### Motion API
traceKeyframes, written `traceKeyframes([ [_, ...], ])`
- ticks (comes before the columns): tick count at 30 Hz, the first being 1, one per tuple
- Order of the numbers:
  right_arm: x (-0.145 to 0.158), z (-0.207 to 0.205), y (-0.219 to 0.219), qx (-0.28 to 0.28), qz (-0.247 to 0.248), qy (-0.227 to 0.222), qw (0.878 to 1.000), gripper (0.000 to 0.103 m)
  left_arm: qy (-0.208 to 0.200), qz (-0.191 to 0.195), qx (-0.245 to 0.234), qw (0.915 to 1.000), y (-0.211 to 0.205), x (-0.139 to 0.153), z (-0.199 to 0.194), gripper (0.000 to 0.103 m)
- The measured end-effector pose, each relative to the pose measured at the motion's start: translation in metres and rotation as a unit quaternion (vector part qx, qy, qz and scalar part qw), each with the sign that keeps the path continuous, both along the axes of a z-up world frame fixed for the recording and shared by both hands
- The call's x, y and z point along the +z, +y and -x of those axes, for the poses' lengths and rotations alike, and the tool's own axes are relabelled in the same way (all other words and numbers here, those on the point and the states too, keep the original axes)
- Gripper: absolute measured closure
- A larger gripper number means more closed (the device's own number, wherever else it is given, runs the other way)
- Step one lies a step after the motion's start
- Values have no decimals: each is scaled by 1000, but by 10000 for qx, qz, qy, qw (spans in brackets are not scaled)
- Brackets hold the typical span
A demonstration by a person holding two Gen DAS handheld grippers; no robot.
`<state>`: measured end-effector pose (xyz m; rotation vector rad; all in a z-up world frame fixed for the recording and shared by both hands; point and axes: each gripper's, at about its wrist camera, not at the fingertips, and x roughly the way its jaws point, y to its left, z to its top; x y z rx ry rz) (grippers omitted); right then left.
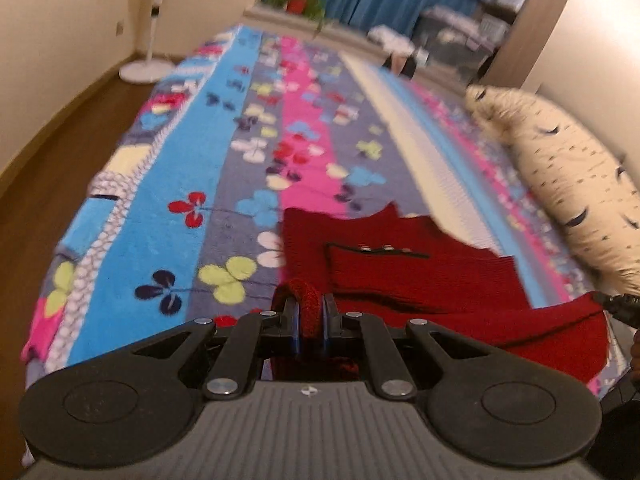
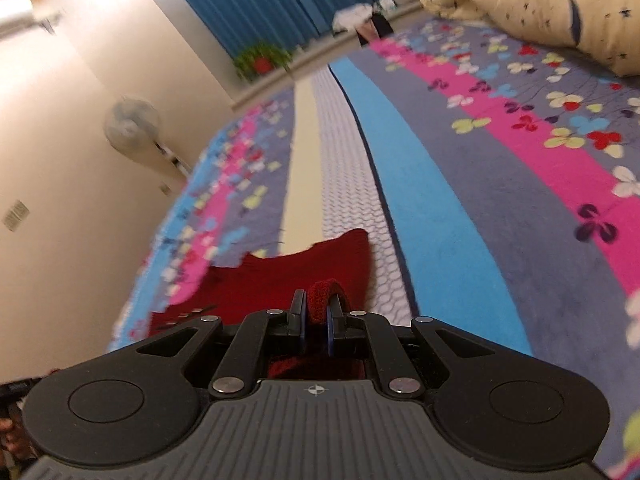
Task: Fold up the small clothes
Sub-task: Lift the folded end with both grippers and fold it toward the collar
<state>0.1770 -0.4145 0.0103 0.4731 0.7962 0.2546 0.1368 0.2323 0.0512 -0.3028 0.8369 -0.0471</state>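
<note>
Nearest in the left wrist view, the left gripper (image 1: 311,316) has its jaws closed down to a narrow gap with a thick rolled edge of the red knitted garment (image 1: 400,276) pinched between them. In the right wrist view the right gripper (image 2: 316,320) is likewise nearly closed, clamped on a similar bunched edge of the same red knitted garment (image 2: 280,276). The piece is a coarse, ribbed knit, so it looks soft, limp and fairly light. It should drape and sag between the two holds rather than keep any shape. Its fuzzy surface should not slip easily, though a loose knit may stretch if pulled hard. The hem or corners look like the best places to hold, as both grippers do here, since a grip mid-panel would only bunch it up. Beyond the grippers the rest of the garment lies spread on the bedspread (image 1: 224,152), partly doubled over itself. A dark trim line with small light marks crosses its upper layer. Farther right on the bed rests a cream pillow (image 1: 560,168). No basket, box or other container for the clothes shows close by. The shelves far right hold blurred items that cannot be made out.
</note>
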Motion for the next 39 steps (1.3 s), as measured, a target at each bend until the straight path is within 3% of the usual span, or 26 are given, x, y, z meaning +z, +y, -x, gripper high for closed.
traceKeyframes([
  [3,-35,-42,13,17,291,379,9989,94,371,133,140,9991,8,-39,-35,92],
  [6,-66,-56,17,-117,328,647,9973,94,842,410,379,9949,21,-73,-50,90],
  [9,-70,-62,16,-224,255,626,9975,89,773,588,471,9942,30,-72,-51,78],
  [10,-68,-62,14,-302,311,554,9975,83,730,567,540,9943,33,-70,-49,70],
  [13,-53,-51,-10,-996,147,116,9948,75,456,611,834,9936,45,-57,-39,62],
  [16,-50,-40,-33,-1235,-163,-66,9922,75,506,319,877,9943,50,-52,-29,54],
  [20,-71,-43,-24,-429,59,493,9978,74,1118,-468,459,9916,36,-66,-29,51],
  [22,-78,-45,-8,21,286,632,9976,72,1122,-488,261,9921,29,-68,-31,50],
  [25,-85,-50,19,536,726,702,9934,54,1080,-453,88,9931,19,-71,-39,45],
  [26,-88,-53,27,629,801,723,9922,54,1059,-463,32,9933,15,-72,-45,44],
  [32,-88,-70,43,512,732,664,9938,54,1001,-340,-233,9941,4,-92,-75,44],
  [39,-91,-85,40,273,628,601,9958,54,835,-75,-54,9965,8,-101,-92,44],
])
